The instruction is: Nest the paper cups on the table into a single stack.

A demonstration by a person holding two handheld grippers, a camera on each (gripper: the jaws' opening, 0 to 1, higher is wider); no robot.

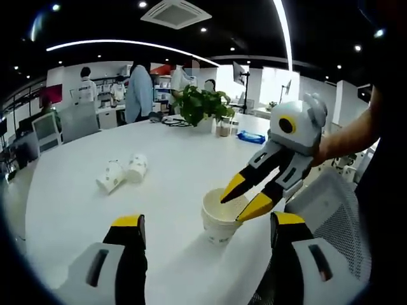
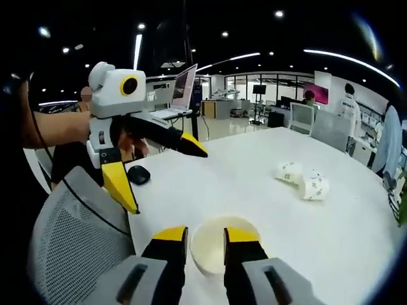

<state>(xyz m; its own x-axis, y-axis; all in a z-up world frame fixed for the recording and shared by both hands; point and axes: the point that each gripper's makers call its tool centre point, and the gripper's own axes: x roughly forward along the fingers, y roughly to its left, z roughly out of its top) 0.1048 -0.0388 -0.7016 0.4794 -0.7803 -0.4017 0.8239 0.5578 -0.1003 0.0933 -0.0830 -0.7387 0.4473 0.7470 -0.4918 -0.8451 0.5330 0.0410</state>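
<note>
An upright cup [image 2: 222, 244] stands near the table [image 2: 267, 190] edge, nothing visible inside. The right gripper [image 2: 205, 236] is clamped on its near rim, one jaw inside, one outside. The left gripper [image 1: 203, 223] hangs just before the cup, jaws wide apart. Beyond the cup, two cups [image 1: 122, 172] lie tipped, touching. Farther off sits a plant [image 1: 202, 105].

Upright paper cup [image 1: 219, 219] near table edge; two cups [image 1: 124, 172] on sides (touching) further off.

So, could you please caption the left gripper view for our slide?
Right hand-held gripper straddles the upright paper cup's rim while two paper cups lie tipped on the white table.
</note>
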